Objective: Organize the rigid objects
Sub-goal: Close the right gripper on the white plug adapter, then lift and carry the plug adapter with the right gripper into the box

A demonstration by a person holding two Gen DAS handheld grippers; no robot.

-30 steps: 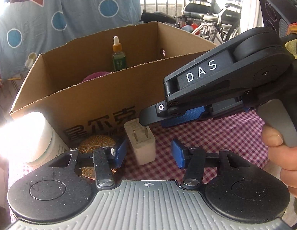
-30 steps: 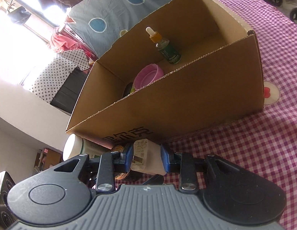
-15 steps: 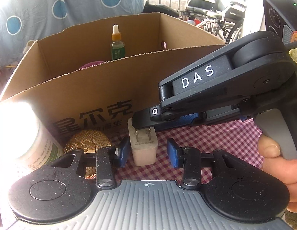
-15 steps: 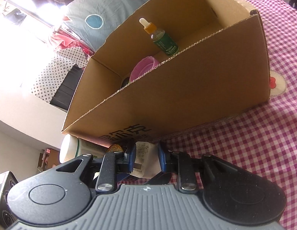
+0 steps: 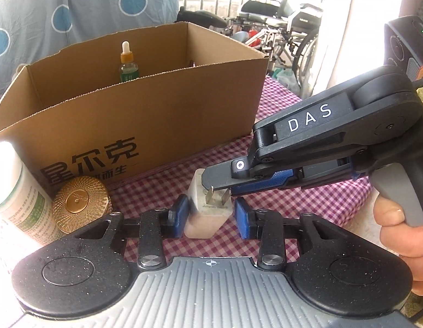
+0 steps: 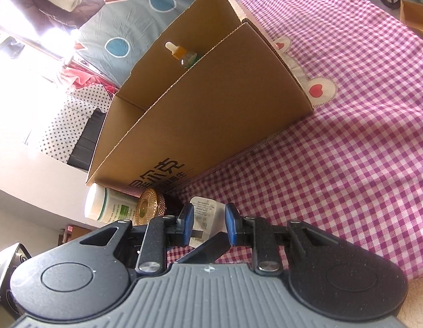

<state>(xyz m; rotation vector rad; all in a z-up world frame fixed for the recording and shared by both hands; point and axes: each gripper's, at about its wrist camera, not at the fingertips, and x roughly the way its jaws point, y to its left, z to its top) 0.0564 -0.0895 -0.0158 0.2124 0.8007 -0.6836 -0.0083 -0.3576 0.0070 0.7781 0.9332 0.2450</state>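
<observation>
A white plug adapter (image 5: pixel 208 210) with two metal prongs stands on the checked cloth in front of a cardboard box (image 5: pixel 156 114). My left gripper (image 5: pixel 211 217) is open, its blue pads on either side of the adapter with small gaps. My right gripper (image 6: pixel 207 224) comes in from the right and also straddles the adapter (image 6: pixel 204 216); it looks open, with a gap at the right pad. It shows in the left wrist view (image 5: pixel 219 176), one finger over the adapter's top. A dropper bottle (image 5: pixel 127 65) stands inside the box.
A gold round lid (image 5: pixel 80 201) and a white bottle with a green label (image 5: pixel 17 199) stand left of the adapter, against the box front. The pink checked cloth (image 6: pixel 348 164) stretches to the right. Wheelchairs (image 5: pixel 279 27) stand behind the table.
The right gripper's pads have spread from the adapter. Both grippers have drawn back and lowered, and the left gripper's pads have come closer around the adapter.
</observation>
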